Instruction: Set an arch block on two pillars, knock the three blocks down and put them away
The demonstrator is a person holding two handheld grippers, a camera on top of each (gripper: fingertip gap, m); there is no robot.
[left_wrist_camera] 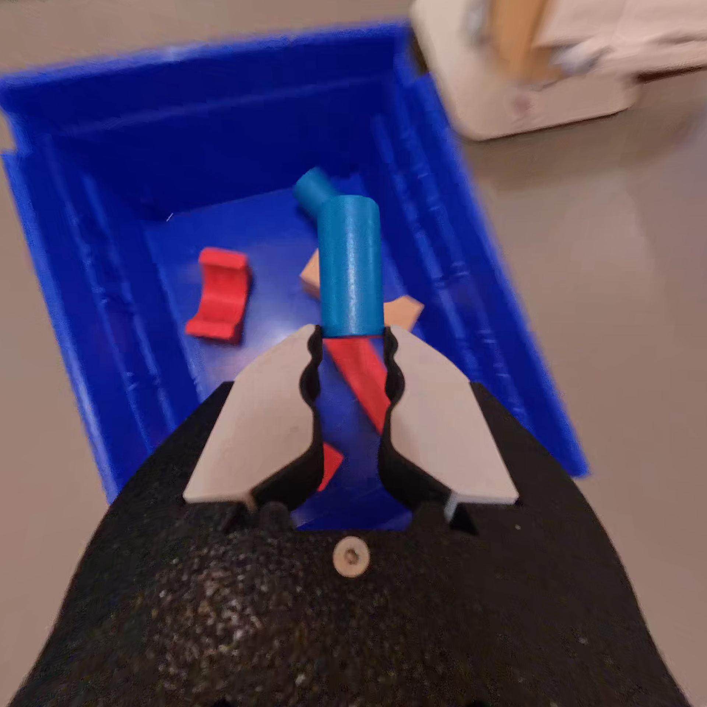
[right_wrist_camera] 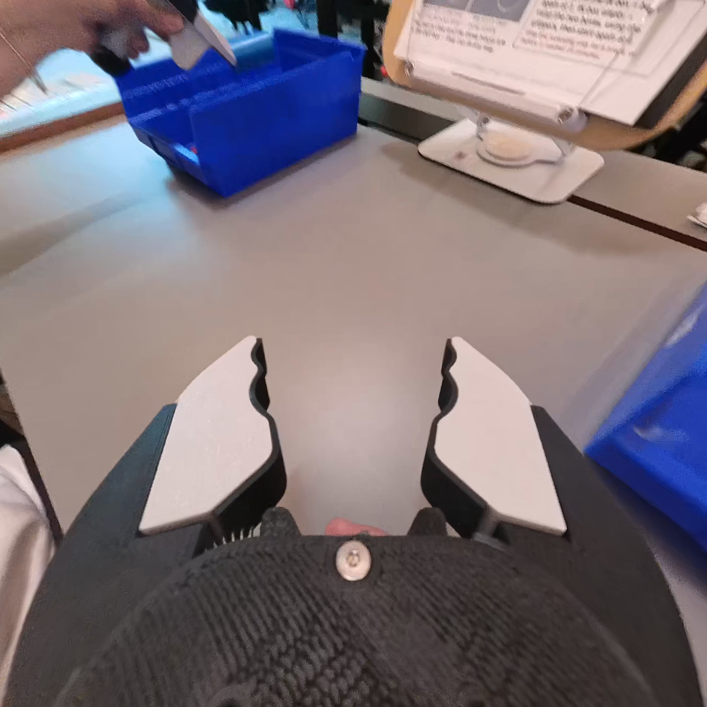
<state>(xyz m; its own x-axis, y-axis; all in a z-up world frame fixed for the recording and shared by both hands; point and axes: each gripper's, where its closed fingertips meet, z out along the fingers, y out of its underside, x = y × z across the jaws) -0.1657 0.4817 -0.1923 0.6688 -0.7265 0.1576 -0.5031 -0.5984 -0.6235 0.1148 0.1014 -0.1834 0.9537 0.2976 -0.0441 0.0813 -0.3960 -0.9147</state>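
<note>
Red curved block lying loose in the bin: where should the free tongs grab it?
Probably across the red curved block at its two flat long sides, coming straight down from above the blue bin. It lies alone on the floor, hollow facing up, and those sides look parallel.

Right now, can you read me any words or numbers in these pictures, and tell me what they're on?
White printed sheet on the tilted stand: small print, too blurred to read.
Blue bin: no writing shows.
Blue cylinder in the left hand-held gripper: no writing shows.
</note>
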